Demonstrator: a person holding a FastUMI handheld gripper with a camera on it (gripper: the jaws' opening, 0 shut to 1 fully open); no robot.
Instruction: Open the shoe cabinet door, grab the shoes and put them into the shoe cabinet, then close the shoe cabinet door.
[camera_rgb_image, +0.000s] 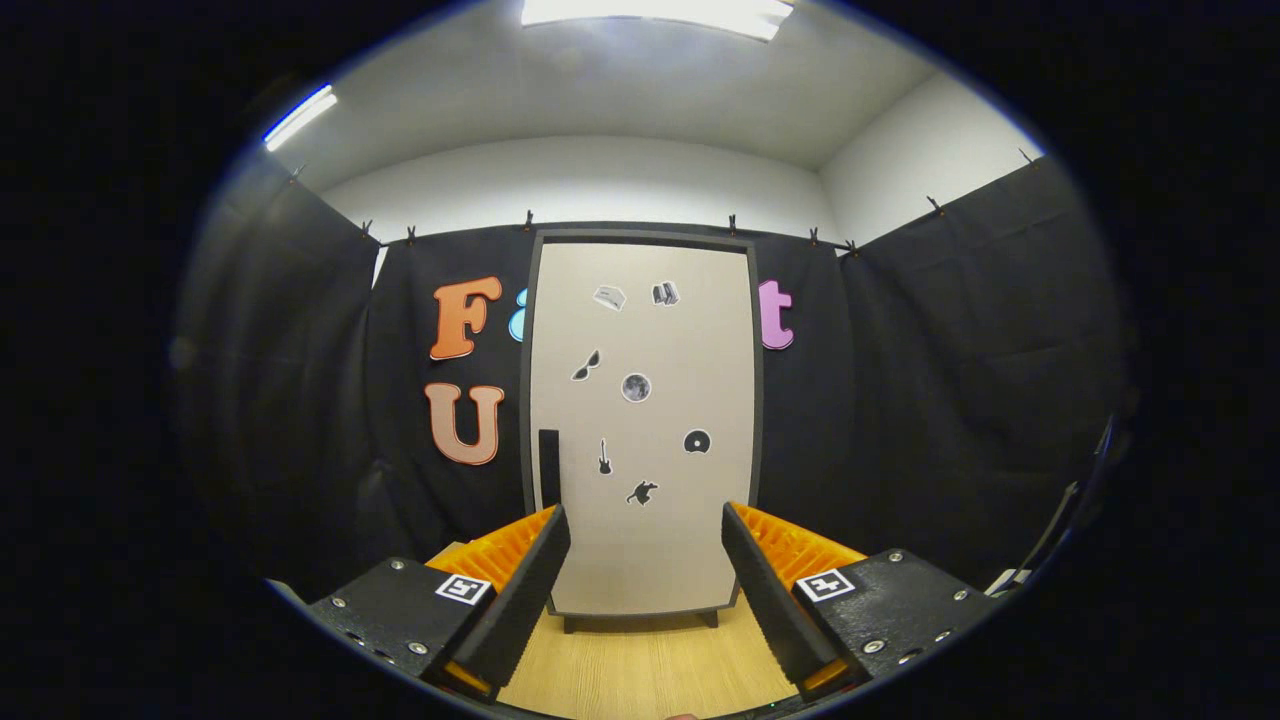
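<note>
beige and flat, the shoe cabinet door (645, 430) stands shut straight ahead of the gripper (645, 520), framed by a thin dark edge. the cabinet rises upright against the black cloth wall (950, 400) of the booth and rests on short dark feet (640, 622) on a light wooden floor (650, 665).

a slim black handle (549, 468) runs vertically along the door's left edge, low down, just above the tip of the left finger. 7 small dark stickers (636, 387) are scattered across the door face: 2 near the top, a pair of sunglasses and a round moon-like disc in the middle, then a guitar, a record-like disc and a small dark figure lower down.

the gripper's 2 fingers (520, 600) are spread wide apart with nothing between them. each is a black ridged pad backed by orange ribbed plastic, mounted on a black block carrying a small square black-and-white marker (465, 588). the lower part of the door and a strip of floor show in the gap between them. the fingers sit apart from the cabinet and touch neither the door nor the handle.

above the cloth wall, a white wall (600, 180) and ceiling show, with a bright light panel (655, 14) overhead and a second strip light (299, 116) off to the left. some thin dark cables or rods (1075, 505) lean at the far right, too blurred to identify.
</note>
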